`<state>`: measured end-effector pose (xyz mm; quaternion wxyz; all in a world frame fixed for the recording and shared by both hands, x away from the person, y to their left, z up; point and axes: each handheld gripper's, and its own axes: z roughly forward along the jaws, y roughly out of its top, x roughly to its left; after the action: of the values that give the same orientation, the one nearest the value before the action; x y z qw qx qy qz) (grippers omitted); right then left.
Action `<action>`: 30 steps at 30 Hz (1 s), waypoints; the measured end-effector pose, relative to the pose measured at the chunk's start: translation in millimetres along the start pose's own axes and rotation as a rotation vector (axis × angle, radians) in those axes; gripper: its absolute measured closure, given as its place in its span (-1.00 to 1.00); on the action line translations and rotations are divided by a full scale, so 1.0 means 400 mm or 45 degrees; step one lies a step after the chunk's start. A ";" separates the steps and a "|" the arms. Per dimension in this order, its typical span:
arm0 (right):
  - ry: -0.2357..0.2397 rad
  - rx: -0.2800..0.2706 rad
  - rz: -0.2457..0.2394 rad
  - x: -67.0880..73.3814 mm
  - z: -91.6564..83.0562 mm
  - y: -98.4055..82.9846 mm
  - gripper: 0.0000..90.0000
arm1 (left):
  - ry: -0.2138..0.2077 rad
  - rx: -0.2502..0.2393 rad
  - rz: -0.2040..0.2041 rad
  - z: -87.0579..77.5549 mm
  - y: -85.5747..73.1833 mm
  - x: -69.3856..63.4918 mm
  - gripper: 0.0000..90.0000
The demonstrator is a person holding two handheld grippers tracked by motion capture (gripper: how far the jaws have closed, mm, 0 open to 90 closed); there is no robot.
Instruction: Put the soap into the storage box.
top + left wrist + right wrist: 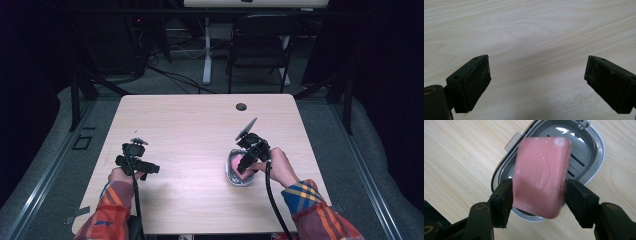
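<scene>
My right gripper (537, 195) pinches the pink rectangular soap bar (541, 173) by its sides, directly above the grey plastic soap dish (596, 147) near the desk's right edge. My left gripper (536, 82), spread wide, waits near the left edge.

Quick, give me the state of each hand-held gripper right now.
Left hand-held gripper: open, nothing between its jaws, over bare table.
Right hand-held gripper: shut on the pink soap bar, above the grey soap dish.
</scene>
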<state>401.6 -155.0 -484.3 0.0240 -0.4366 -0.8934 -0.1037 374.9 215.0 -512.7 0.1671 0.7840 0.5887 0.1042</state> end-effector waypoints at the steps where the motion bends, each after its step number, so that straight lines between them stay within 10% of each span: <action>1: 0.005 0.002 -0.005 0.000 0.001 -0.002 -0.04 | -0.001 0.001 0.000 0.000 0.000 0.000 -0.85; 12: 0.023 -0.059 -0.041 0.002 -0.016 -0.013 0.20 | -0.001 0.003 0.003 0.001 0.000 0.000 -0.85; 30: -0.030 -0.244 -0.107 -0.043 -0.101 -0.089 -0.19 | 0.000 -0.018 0.000 -0.002 0.000 -0.001 -0.89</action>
<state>382.4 -198.1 -453.2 -0.0326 -0.4001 -0.8972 -0.1843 374.3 214.7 -512.0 0.1726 0.7829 0.5878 0.1082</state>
